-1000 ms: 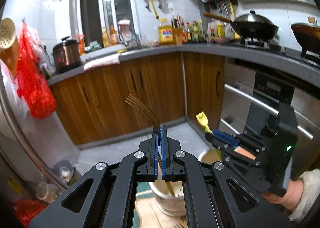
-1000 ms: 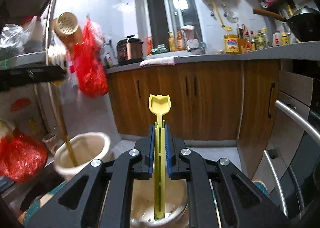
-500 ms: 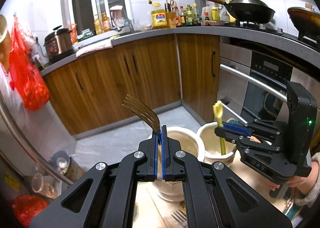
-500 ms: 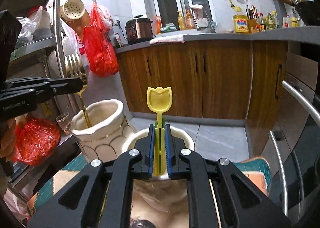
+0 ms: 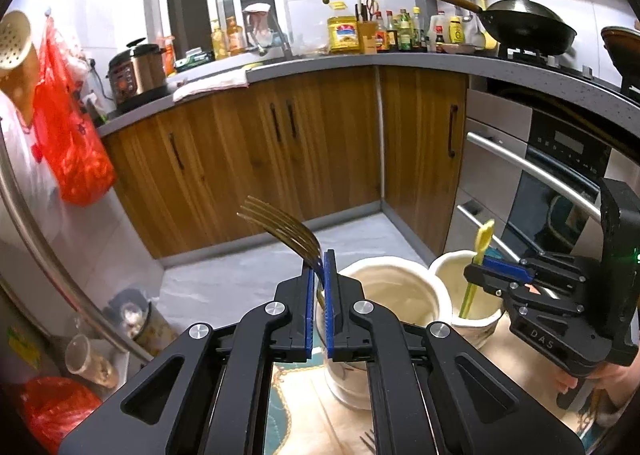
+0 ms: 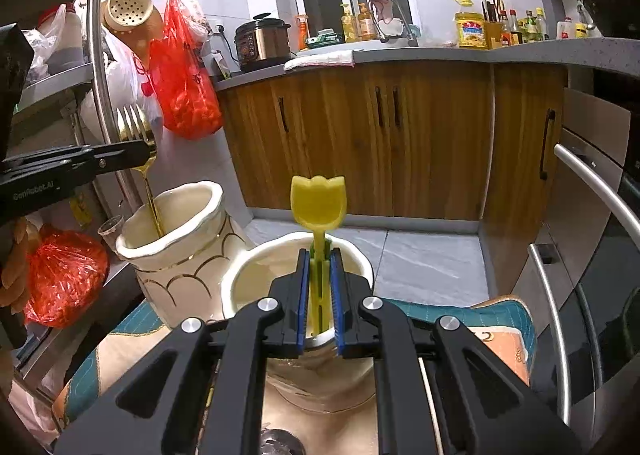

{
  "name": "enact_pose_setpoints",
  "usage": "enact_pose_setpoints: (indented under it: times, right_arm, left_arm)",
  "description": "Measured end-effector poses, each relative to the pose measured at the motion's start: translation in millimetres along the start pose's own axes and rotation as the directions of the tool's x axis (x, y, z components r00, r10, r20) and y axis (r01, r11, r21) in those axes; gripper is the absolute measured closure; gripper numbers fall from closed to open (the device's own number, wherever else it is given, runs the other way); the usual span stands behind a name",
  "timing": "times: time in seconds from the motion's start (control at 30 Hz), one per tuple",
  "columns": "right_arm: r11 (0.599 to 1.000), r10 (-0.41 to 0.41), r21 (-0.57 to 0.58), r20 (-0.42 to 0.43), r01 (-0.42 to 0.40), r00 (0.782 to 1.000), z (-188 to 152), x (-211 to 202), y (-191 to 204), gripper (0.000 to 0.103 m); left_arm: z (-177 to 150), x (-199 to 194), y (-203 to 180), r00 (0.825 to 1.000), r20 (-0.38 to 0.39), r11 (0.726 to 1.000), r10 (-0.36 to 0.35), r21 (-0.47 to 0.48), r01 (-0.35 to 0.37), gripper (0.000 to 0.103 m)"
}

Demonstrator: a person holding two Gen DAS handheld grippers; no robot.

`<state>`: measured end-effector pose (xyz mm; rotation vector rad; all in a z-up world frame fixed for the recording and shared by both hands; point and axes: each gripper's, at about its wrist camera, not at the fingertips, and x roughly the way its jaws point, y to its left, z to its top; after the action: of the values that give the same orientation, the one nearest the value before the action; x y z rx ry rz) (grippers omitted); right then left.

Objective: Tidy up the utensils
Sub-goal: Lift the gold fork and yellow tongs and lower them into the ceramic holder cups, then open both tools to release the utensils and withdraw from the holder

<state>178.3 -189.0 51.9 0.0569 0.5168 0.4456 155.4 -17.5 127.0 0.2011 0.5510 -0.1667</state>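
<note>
Both utensils lowered into their holders, release still to come.

In the right wrist view, at left, the left gripper (image 6: 138,153) is clamped on the gold fork (image 6: 136,135), its handle inside the tall scalloped jar (image 6: 188,255); at centre, the right gripper (image 6: 319,287) pinches the yellow tulip spoon (image 6: 318,201) over the round cup (image 6: 240,279). Next move, likely: part each pair of jaws and lift straight up, clear of the rims.

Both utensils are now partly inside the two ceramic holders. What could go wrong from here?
The gold fork leans against the rim of the taller holder; if the left gripper opens now, it may clatter or nudge that holder.

The right gripper hangs close over the shorter holder; lowering the yellow utensil further may strike the rim.
</note>
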Motion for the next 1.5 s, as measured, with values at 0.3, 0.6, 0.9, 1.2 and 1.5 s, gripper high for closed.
enact_pose_setpoints:
  times: [0.3, 0.6, 0.9, 1.2, 1.5]
  right_arm:
    - [1.000, 0.014, 0.006, 0.028, -0.014, 1.000, -0.3, -14.1, 1.8, 0.067]
    - [1.000, -0.005, -0.010, 0.061, 0.005, 0.998, -7.8, -46.0, 7.6, 0.043]
    - [0.998, -0.045, -0.029, 0.066, 0.047, 0.997, -24.7, -77.1, 21.8, 0.009]
    - [0.984, -0.167, -0.053, 0.082, 0.171, 0.983, -46.4, -100.0, 42.8, 0.005]
    - [0.973, -0.229, -0.011, 0.070, 0.230, 0.971, -69.5, -109.2, 39.9, 0.005]
  left_arm:
    - [-4.2, 0.4, -3.7, 1.000, 0.006, 1.000, 0.023, 0.015, -0.023, 0.098]
    - [-9.9, -9.4, -8.0, 0.999, 0.033, 0.999, 0.027, 0.017, -0.027, 0.073]
    - [-23.2, -46.6, -28.8, 0.994, 0.108, 0.999, 0.030, 0.036, -0.034, 0.043]
    - [-60.5, -89.6, -40.9, 0.986, 0.160, 0.999, 0.044, -0.023, -0.041, 0.009]
    - [-111.4, -91.9, -41.8, 0.985, 0.137, 0.985, 0.106, -0.148, -0.086, 0.005]
